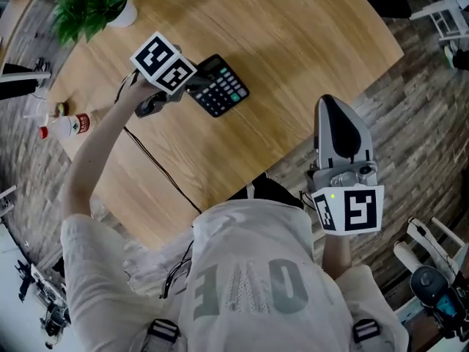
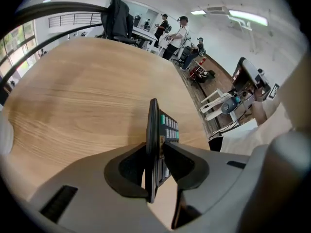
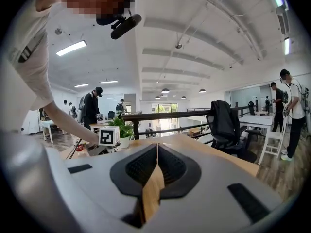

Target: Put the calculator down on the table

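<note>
A black calculator (image 1: 221,86) with grey and green keys hangs over the middle of the round wooden table (image 1: 293,42). My left gripper (image 1: 192,88) is shut on its near end. In the left gripper view the calculator (image 2: 154,130) stands edge-on between the pads, keys facing right, with the left gripper (image 2: 156,148) clamped on both faces. Whether it touches the table I cannot tell. My right gripper (image 1: 331,103) hovers by the table's right edge, apart from the calculator. In its own view the right gripper (image 3: 156,152) is shut with nothing in it.
A potted plant (image 1: 94,6) stands at the table's far left, and a red and white bottle (image 1: 69,125) lies near the left edge. A black cable (image 1: 157,163) runs across the near side. A chair with a dark jacket (image 3: 224,123) stands beyond the table.
</note>
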`<state>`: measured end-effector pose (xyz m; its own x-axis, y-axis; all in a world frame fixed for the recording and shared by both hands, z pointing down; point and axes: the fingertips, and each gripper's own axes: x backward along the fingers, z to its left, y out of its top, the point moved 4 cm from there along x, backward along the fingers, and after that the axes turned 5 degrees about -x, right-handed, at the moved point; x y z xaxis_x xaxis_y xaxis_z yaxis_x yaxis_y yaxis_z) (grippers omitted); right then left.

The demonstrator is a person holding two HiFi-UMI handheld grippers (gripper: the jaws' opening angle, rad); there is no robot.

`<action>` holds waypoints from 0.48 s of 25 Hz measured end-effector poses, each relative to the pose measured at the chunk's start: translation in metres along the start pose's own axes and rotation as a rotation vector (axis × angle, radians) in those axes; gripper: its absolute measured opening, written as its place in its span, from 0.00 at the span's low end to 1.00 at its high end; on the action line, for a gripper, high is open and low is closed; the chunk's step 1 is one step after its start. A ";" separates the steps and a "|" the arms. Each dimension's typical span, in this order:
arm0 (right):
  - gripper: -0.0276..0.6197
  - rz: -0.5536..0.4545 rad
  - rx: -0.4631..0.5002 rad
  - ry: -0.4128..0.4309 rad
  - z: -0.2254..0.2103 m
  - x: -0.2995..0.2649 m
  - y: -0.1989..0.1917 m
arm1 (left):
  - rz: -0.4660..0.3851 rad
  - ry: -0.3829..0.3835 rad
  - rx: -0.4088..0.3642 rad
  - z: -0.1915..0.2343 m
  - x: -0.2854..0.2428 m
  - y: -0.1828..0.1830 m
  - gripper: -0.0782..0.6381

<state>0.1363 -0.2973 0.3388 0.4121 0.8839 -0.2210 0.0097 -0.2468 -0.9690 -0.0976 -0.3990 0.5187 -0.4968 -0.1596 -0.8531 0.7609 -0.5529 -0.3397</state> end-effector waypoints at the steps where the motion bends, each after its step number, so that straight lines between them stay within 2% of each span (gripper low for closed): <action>1: 0.08 0.008 -0.002 -0.001 0.001 -0.004 -0.003 | -0.006 -0.022 0.018 0.003 -0.002 -0.001 0.27; 7: 0.08 0.046 -0.003 -0.002 0.004 -0.020 -0.017 | -0.038 -0.086 0.089 0.021 -0.011 -0.002 0.27; 12: 0.08 0.081 0.010 0.002 0.002 -0.024 -0.024 | -0.059 -0.119 0.116 0.025 -0.016 -0.004 0.28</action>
<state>0.1240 -0.3116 0.3673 0.4129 0.8605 -0.2985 -0.0332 -0.3133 -0.9491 -0.1029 -0.4143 0.5436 -0.5903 -0.2158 -0.7778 0.6791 -0.6537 -0.3340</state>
